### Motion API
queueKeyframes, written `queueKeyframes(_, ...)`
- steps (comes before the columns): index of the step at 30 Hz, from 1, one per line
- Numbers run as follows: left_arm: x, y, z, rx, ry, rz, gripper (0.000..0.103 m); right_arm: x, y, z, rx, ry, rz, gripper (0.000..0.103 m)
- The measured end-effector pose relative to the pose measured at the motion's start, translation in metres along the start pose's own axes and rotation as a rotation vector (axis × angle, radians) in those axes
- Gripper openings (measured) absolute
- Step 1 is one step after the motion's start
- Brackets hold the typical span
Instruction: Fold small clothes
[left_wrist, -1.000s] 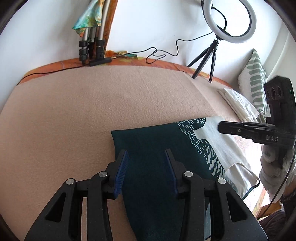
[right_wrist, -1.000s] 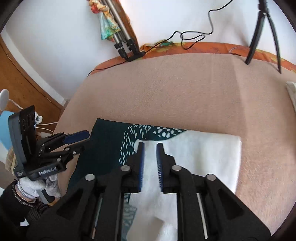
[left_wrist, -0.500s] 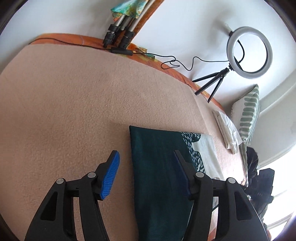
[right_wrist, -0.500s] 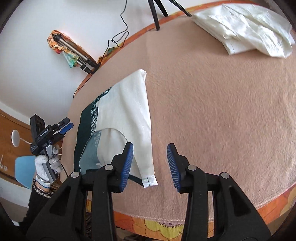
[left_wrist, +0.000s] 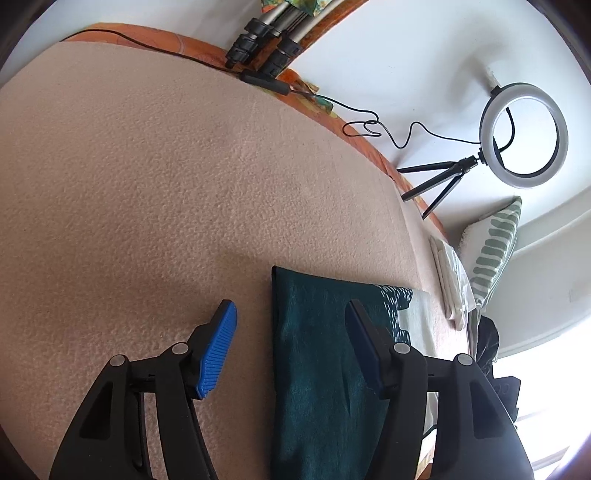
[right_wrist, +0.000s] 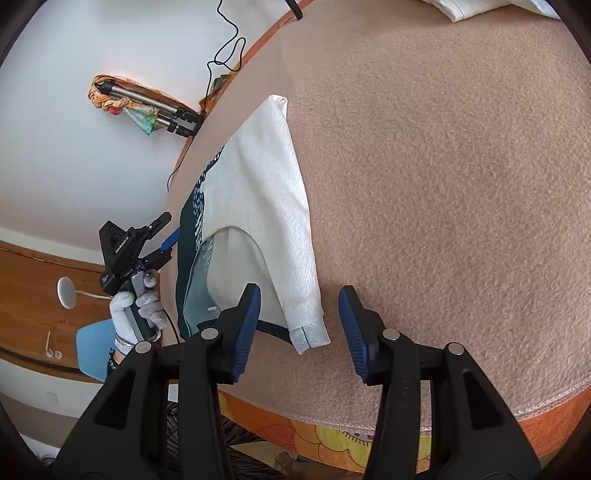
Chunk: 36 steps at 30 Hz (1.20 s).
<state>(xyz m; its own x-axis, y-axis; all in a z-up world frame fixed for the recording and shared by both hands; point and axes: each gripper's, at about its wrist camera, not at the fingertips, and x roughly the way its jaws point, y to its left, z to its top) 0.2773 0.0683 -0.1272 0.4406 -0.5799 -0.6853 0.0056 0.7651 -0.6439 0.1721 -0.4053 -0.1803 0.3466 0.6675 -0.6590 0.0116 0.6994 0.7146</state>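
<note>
Your small dark-teal and white knitted garment (right_wrist: 255, 206) lies flat on the beige fleece blanket (right_wrist: 443, 166) that covers the bed, already folded into a long narrow strip. Its long axis runs from the near edge of the bed, where the neckline and the white sleeve cuff (right_wrist: 308, 332) are, away toward the wall. Your right gripper (right_wrist: 299, 332) is released, its blue pads wide apart and holding nothing; it hovers directly above that cuff, so the near end of the strip lies just in front of it and between the fingers. Your left gripper (left_wrist: 291, 347) is also released and empty. It hangs over the teal edge (left_wrist: 314, 350) of the strip: one finger is over the bare blanket, the other over the teal cloth. In the right wrist view the left gripper (right_wrist: 162, 236) sits just beside the teal side, about halfway along the strip. I judge the next fold goes along the long axis, near end toward far end. For this the right gripper is nearer to the cuff corner, the left one to the teal corner.
</note>
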Motion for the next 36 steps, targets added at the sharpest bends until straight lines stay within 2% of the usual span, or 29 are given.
queueKeyframes(3,0.005,-0.001,0.001,-0.010,-0.013,-0.031,0.061,0.010,-0.006,-0.001,0.052,0.030,0.089,0.047)
queueKeyframes(9,0.016,-0.013,0.001,0.029,-0.012,-0.047,0.061,0.025,-0.001,0.003,0.062,0.040,0.137,0.047)
queueKeyframes(13,0.021,-0.023,0.000,0.082,-0.018,-0.029,0.061,0.030,0.003,0.006,0.062,0.033,0.139,0.047)
queueKeyframes(16,0.024,-0.030,0.000,0.116,-0.025,0.001,0.058,0.032,0.007,0.007,0.043,0.026,0.127,0.047)
queueKeyframes(18,0.028,-0.033,-0.001,0.143,-0.020,0.029,0.047,0.034,0.011,0.006,0.030,0.023,0.115,0.047)
queueKeyframes(20,0.033,-0.036,-0.003,0.161,-0.006,0.056,0.013,0.036,0.017,0.006,0.008,0.015,0.089,0.046)
queueKeyframes(21,0.036,-0.036,-0.004,0.161,0.001,0.057,0.009,0.036,0.020,0.006,-0.006,0.011,0.075,0.046)
queueKeyframes(22,0.037,-0.037,-0.005,0.169,-0.003,0.061,0.008,0.037,0.024,0.005,-0.023,0.009,0.061,0.045)
queueKeyframes(24,0.038,-0.043,-0.008,0.205,-0.011,0.091,0.006,0.042,0.031,0.005,-0.062,0.015,0.017,0.032)
queueKeyframes(25,0.037,-0.047,-0.010,0.225,-0.019,0.104,0.005,0.044,0.035,0.003,-0.085,0.013,-0.022,0.021)
queueKeyframes(26,0.036,-0.050,-0.011,0.240,-0.030,0.114,0.004,0.046,0.040,0.003,-0.111,0.014,-0.055,0.014)
queueKeyframes(31,0.026,-0.068,-0.017,0.338,-0.081,0.160,0.003,0.045,0.063,-0.004,-0.252,-0.015,-0.169,0.008)
queueKeyframes(36,0.012,-0.082,-0.020,0.386,-0.132,0.159,0.002,0.030,0.087,-0.008,-0.359,-0.104,-0.253,0.007)
